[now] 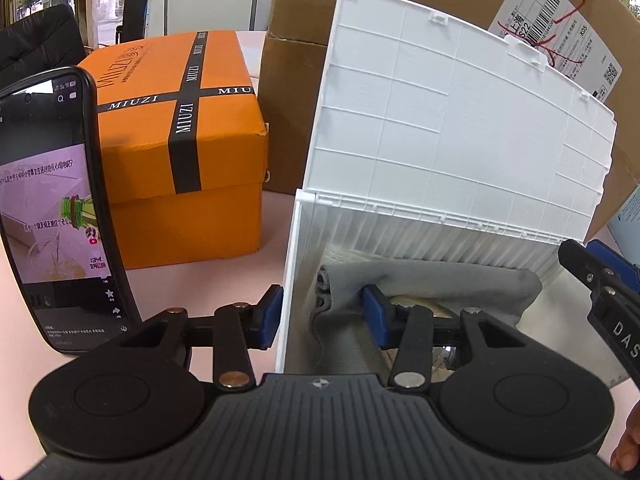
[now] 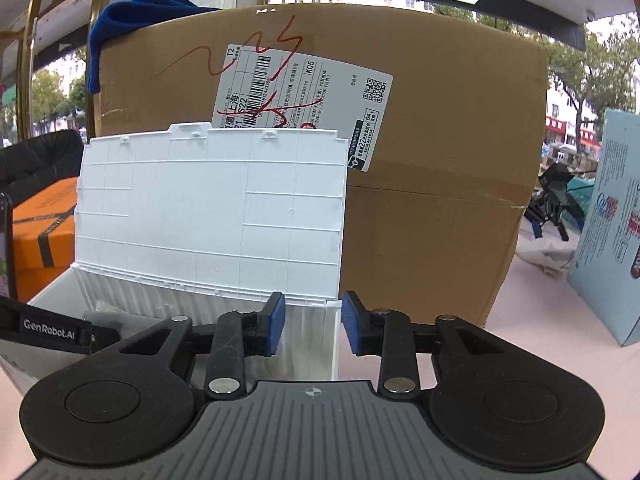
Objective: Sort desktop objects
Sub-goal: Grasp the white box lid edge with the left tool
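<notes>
Left gripper (image 1: 320, 316): jaws spread, straddling the left wall of the white storage box (image 1: 292, 280), one pad outside, one inside against a grey cloth (image 1: 432, 284) lying in the box. Right gripper (image 2: 312, 322): jaws apart, astride the box's right front corner, clamping nothing. Box lid (image 2: 212, 216): raised, leaning on a cardboard carton (image 2: 440, 208). Left of the box: orange gift box (image 1: 180, 152), phone (image 1: 52, 208) propped upright.

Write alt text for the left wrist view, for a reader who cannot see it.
The left hand-held gripper is open astride the left wall of a white storage box whose lid stands raised, a grey cloth inside. An orange gift box and a lit phone sit left.
</notes>
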`<action>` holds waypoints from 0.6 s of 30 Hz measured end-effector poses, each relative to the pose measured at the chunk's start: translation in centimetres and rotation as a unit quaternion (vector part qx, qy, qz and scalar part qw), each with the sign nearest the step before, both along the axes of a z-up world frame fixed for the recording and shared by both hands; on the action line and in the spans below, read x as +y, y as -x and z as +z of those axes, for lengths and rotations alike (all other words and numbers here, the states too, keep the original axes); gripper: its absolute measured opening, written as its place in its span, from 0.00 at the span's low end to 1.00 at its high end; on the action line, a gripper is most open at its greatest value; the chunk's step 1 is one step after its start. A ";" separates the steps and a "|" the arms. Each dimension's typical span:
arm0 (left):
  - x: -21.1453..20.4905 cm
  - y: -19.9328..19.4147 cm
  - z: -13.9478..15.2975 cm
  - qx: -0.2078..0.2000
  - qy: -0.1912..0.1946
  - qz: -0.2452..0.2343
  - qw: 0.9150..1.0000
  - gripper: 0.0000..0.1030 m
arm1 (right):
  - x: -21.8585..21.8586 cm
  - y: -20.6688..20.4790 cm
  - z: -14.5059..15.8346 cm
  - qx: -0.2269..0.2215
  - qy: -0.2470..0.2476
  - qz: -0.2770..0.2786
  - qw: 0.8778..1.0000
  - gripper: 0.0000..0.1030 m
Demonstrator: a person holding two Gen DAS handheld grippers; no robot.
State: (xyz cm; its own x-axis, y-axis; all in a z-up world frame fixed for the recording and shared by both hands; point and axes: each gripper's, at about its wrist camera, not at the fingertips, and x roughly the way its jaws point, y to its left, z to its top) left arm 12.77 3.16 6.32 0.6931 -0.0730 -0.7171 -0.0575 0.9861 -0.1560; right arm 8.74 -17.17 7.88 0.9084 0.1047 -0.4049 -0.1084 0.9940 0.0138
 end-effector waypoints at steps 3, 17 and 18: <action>-0.2 0.0 0.1 0.000 -0.003 -0.001 1.000 0.39 | -0.6 -0.6 -0.5 0.025 -0.021 -0.006 0.999 0.37; -1.2 0.5 0.0 0.006 -0.030 -0.012 0.999 0.34 | -1.2 -0.2 -0.9 0.051 -0.026 -0.022 0.998 0.07; -1.3 0.5 0.1 0.010 -0.026 -0.015 1.000 0.34 | -1.3 0.0 -0.8 0.053 -0.027 -0.025 0.998 0.07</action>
State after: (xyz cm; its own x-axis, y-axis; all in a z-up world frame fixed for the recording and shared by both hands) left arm 12.27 1.87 6.38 0.6766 -0.0559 -0.7343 -0.0307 0.9941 -0.1040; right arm 8.75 -18.48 7.05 0.8653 0.0851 -0.4939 -0.0545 0.9956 0.0761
